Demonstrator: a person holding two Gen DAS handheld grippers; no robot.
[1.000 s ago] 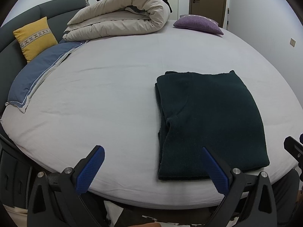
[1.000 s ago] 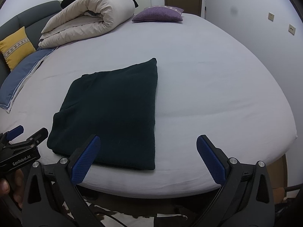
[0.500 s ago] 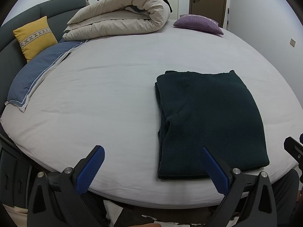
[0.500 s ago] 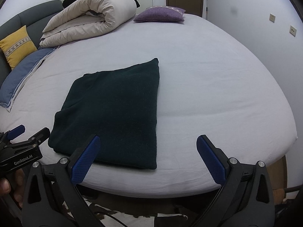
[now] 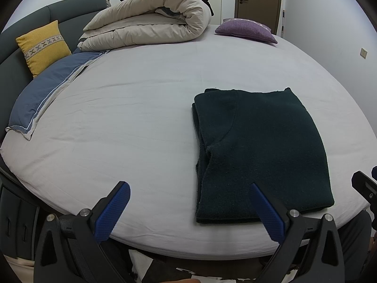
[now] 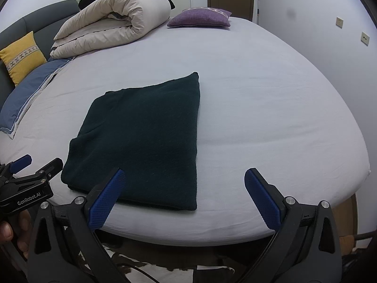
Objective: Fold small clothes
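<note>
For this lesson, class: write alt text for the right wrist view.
A folded dark green garment lies flat near the front edge of a grey bed. The open right gripper hovers at that edge, holding nothing; a rolled duvet lies behind.

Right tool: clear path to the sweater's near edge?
Probably yes. The right tool is open at the bed's edge, the folded dark green sweater lies just ahead, nothing between them.
</note>
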